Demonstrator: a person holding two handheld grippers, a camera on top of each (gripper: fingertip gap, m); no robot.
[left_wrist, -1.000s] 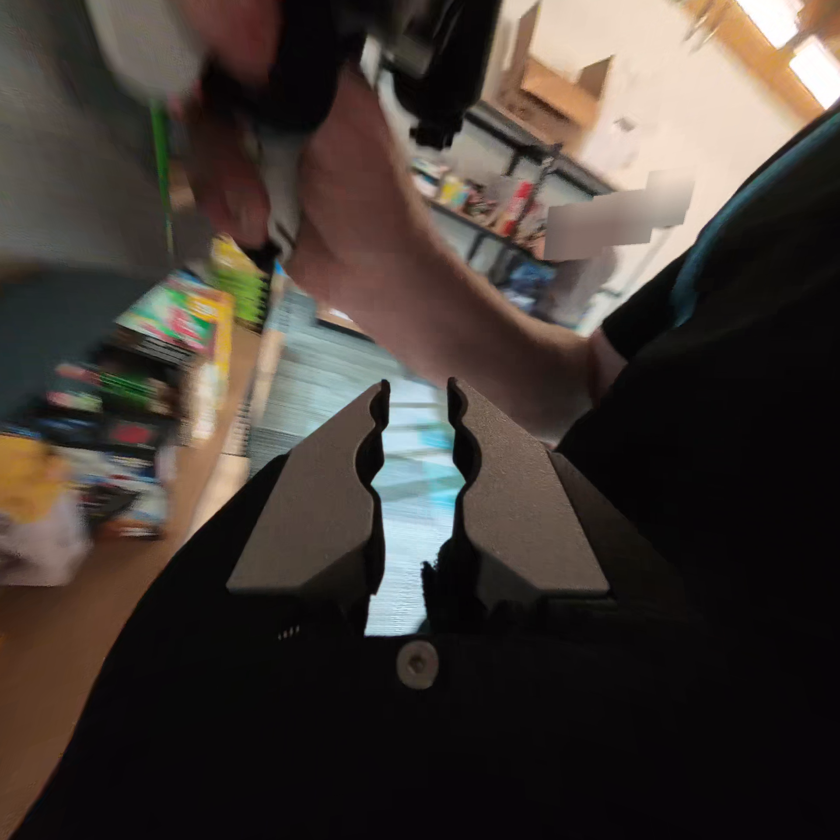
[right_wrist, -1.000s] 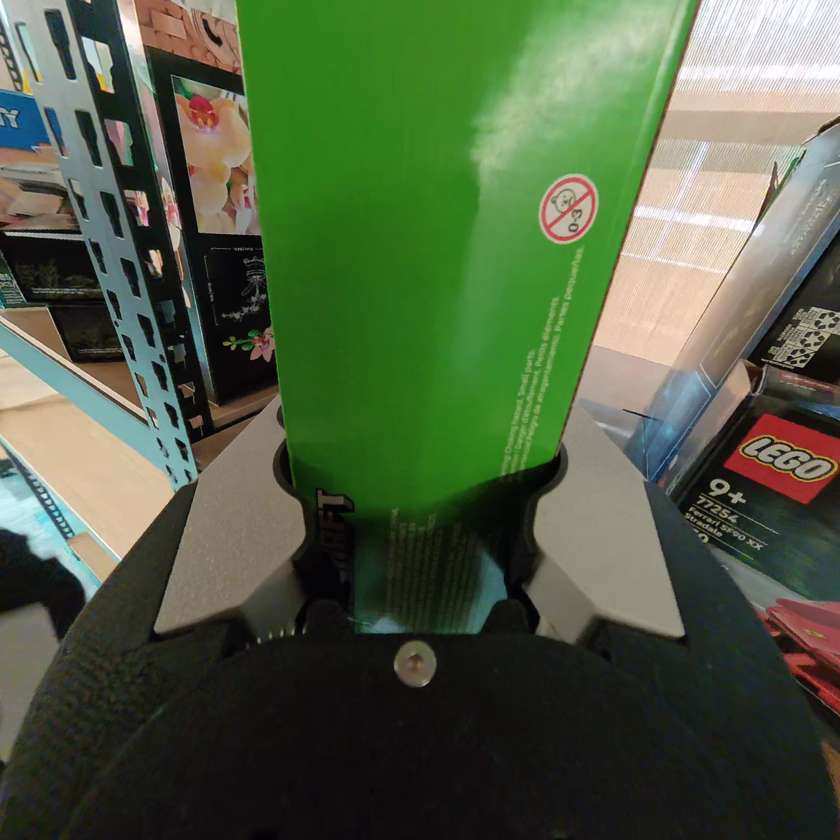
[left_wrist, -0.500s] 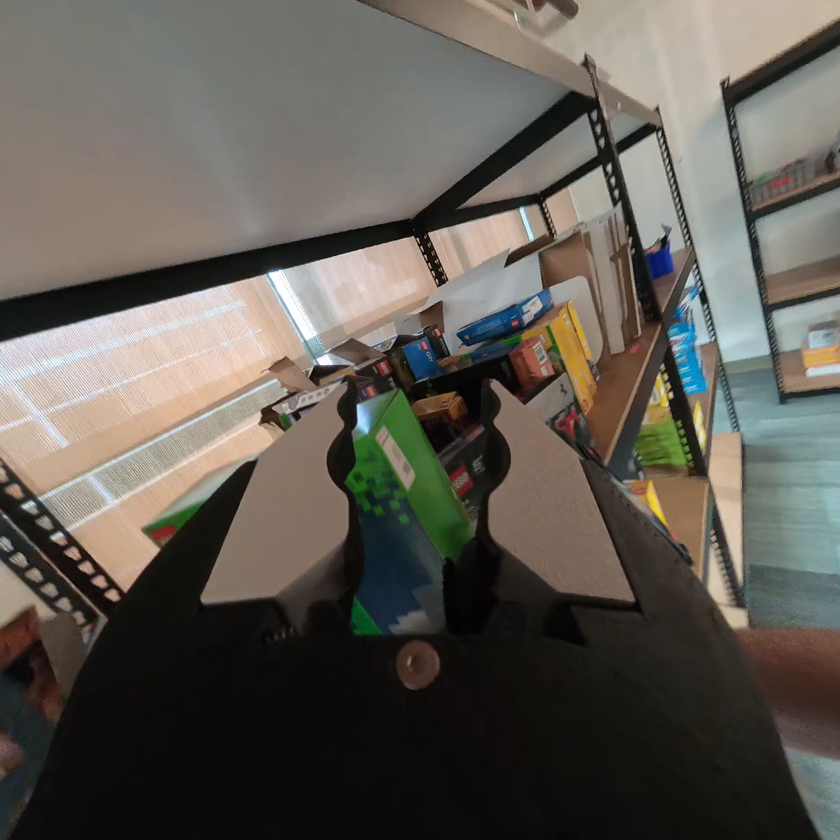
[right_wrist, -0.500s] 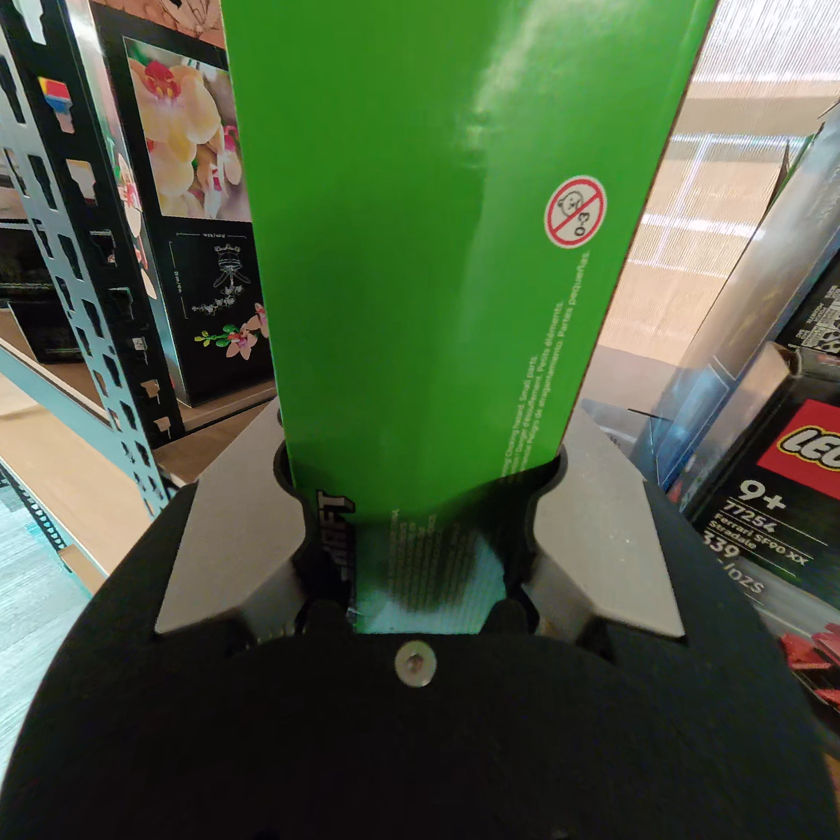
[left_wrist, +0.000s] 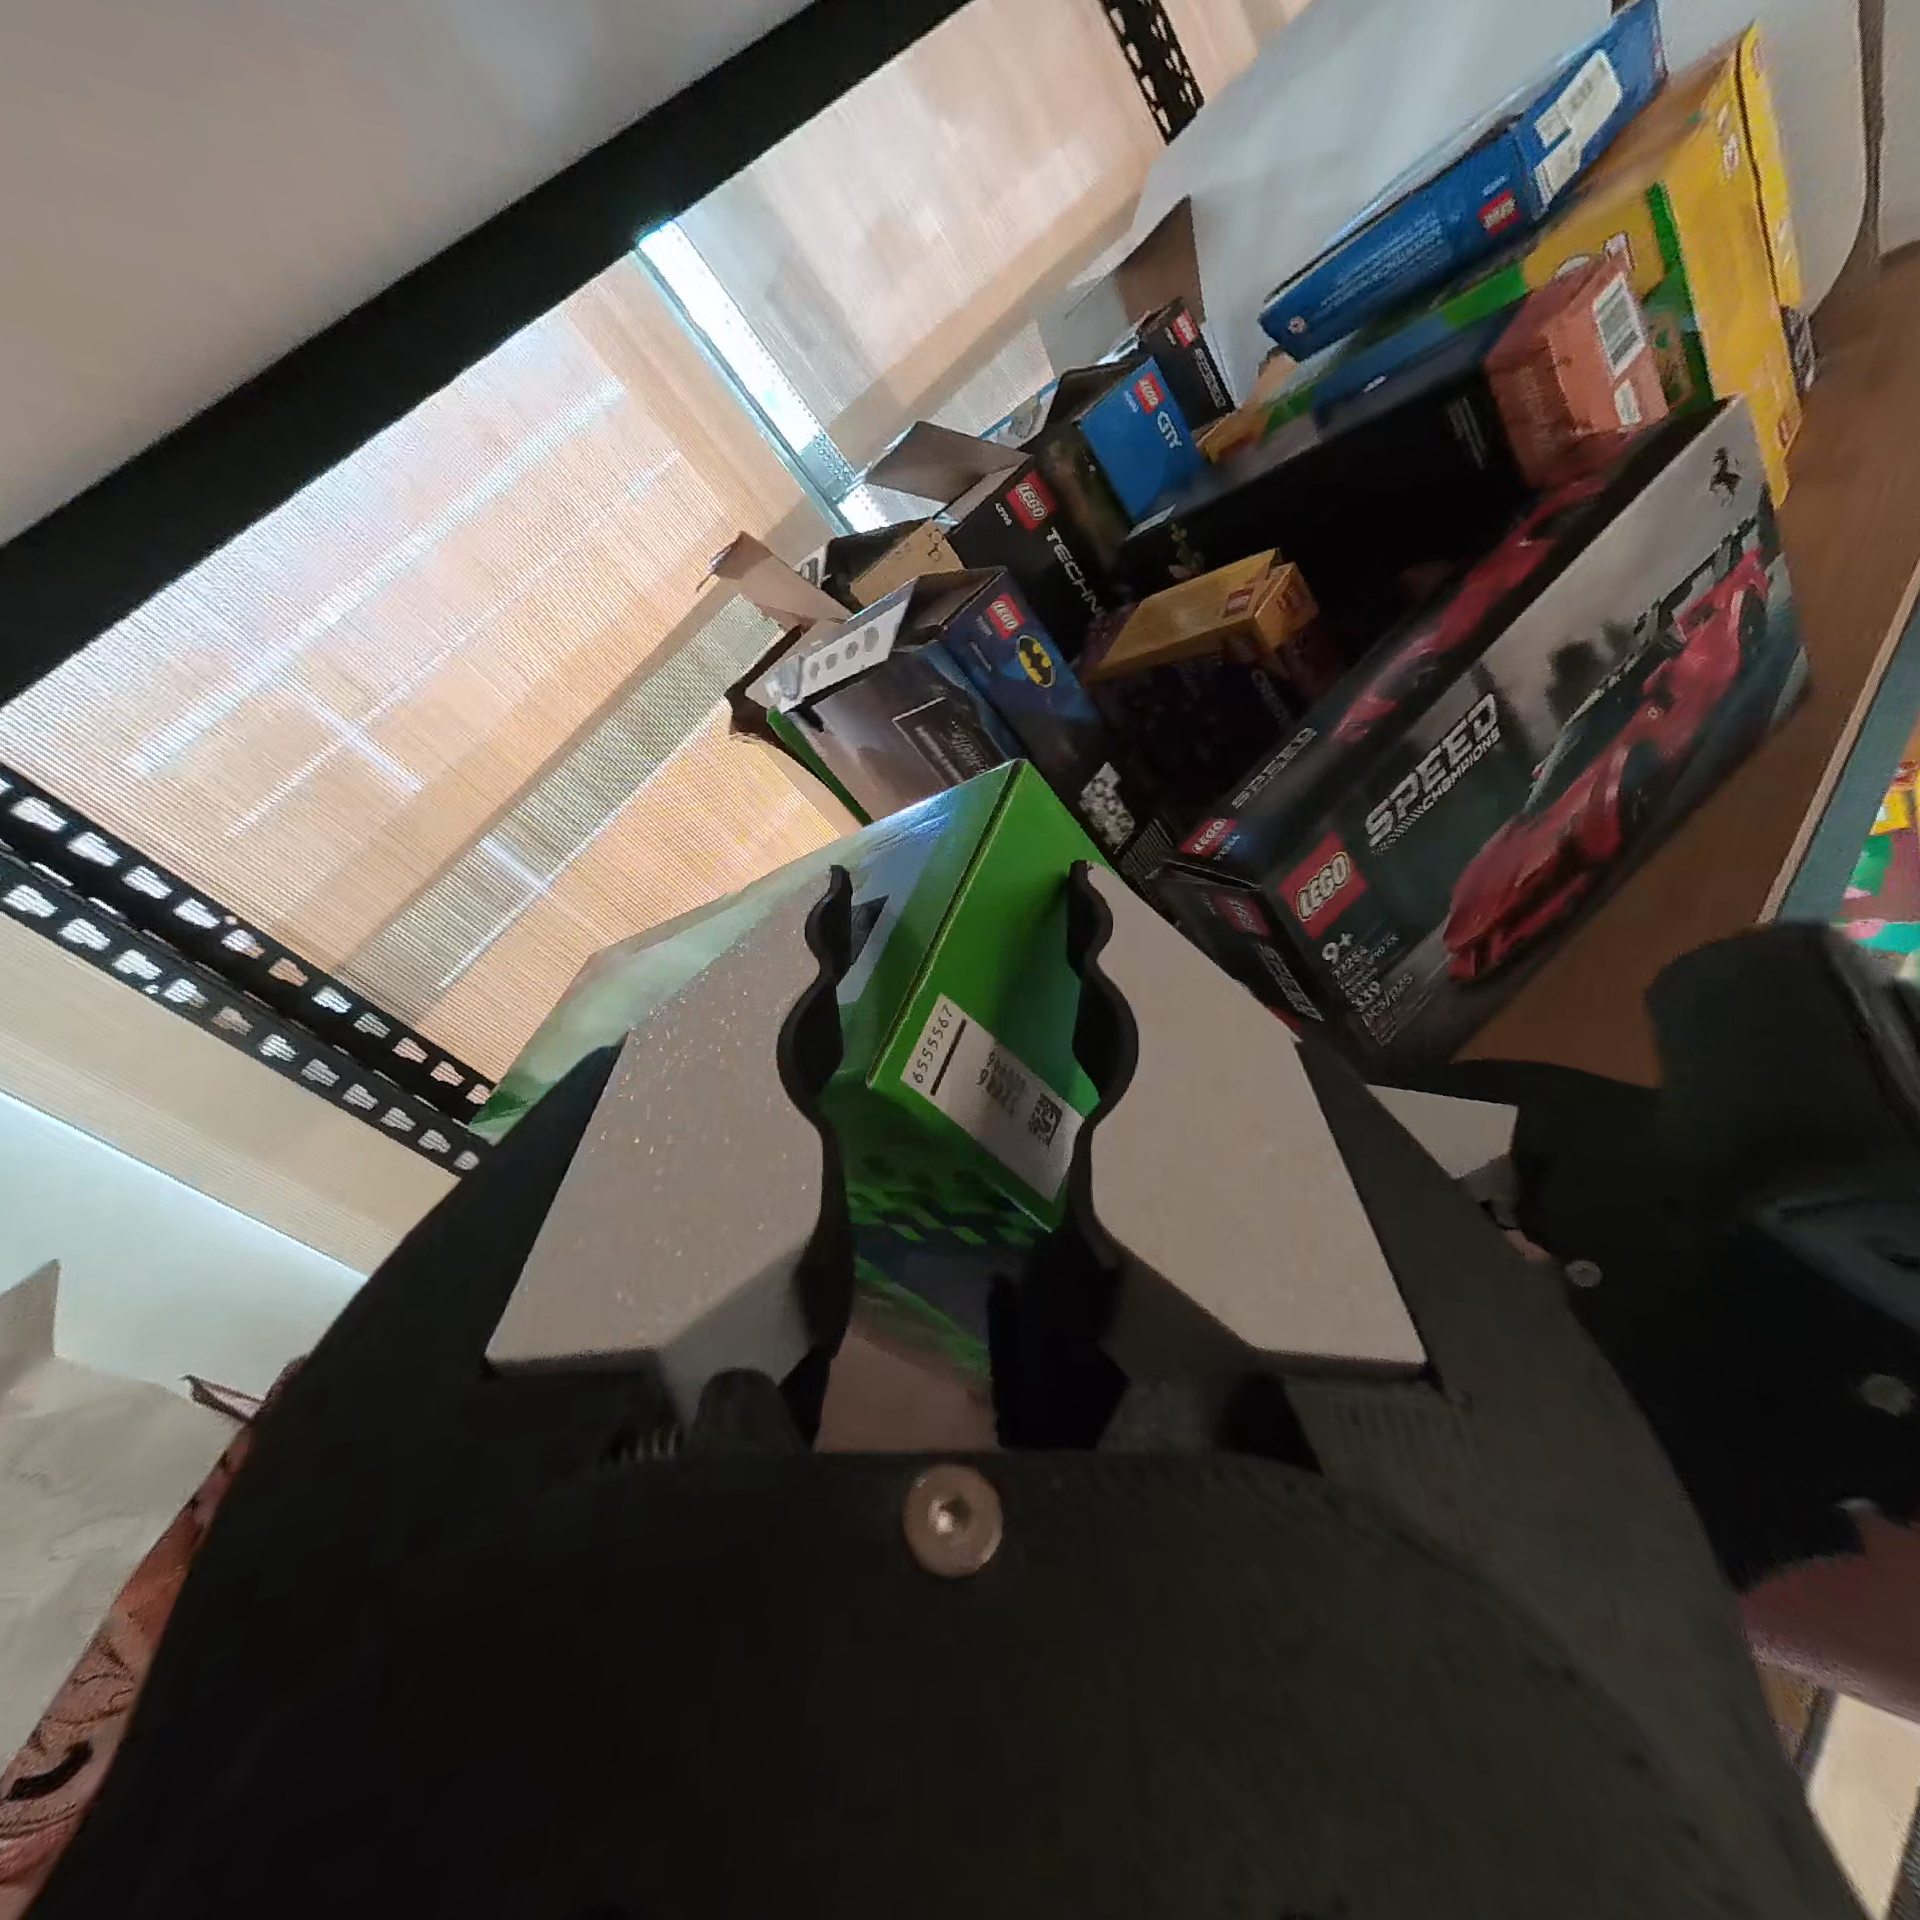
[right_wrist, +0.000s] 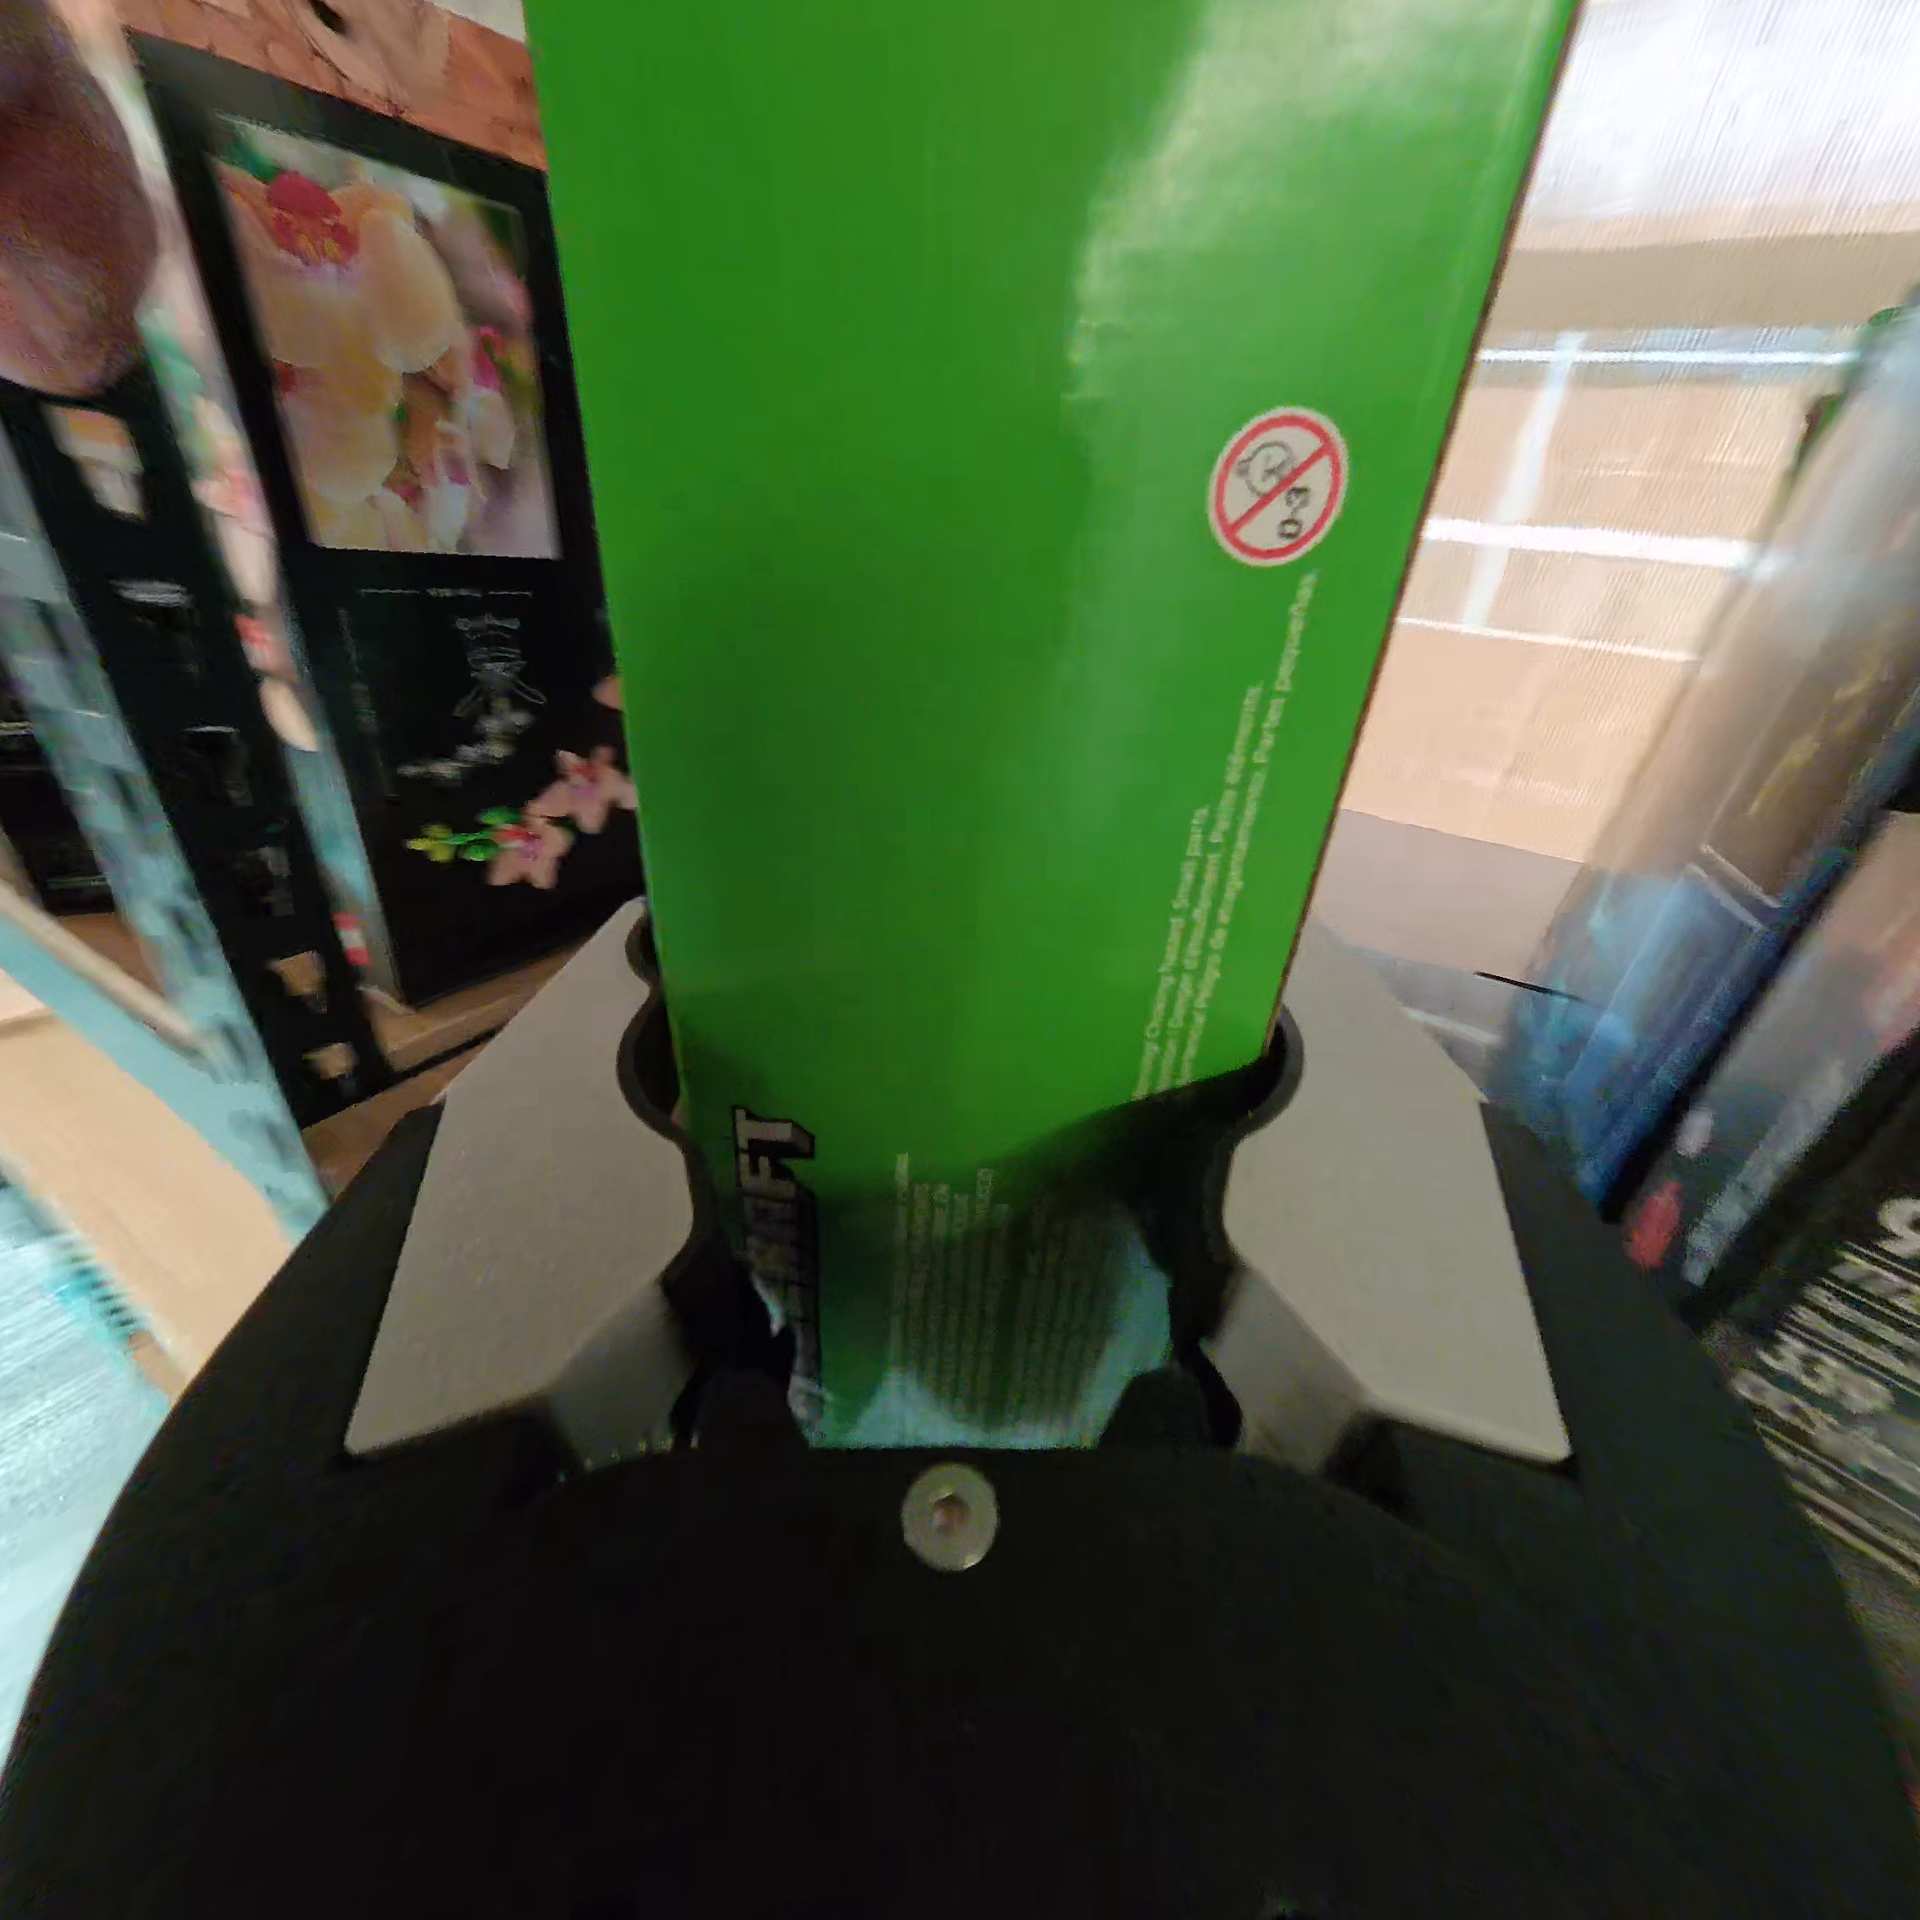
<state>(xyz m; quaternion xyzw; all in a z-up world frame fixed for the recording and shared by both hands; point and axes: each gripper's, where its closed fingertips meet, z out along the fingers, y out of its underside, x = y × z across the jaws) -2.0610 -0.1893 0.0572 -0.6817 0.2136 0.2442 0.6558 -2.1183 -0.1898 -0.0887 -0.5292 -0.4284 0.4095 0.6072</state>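
Gripping a tall green toy-brick box, my right gripper has both pads pressed against its narrow sides; a round red prohibition symbol and fine white print run along the box's right edge. My left gripper is spread open, and the same green box, with a white barcode sticker, shows between its fingers; I can't tell whether they touch it. Beyond sits a shelf of branded boxes, nearest a dark box with red cars. A black box with orchids stands left.
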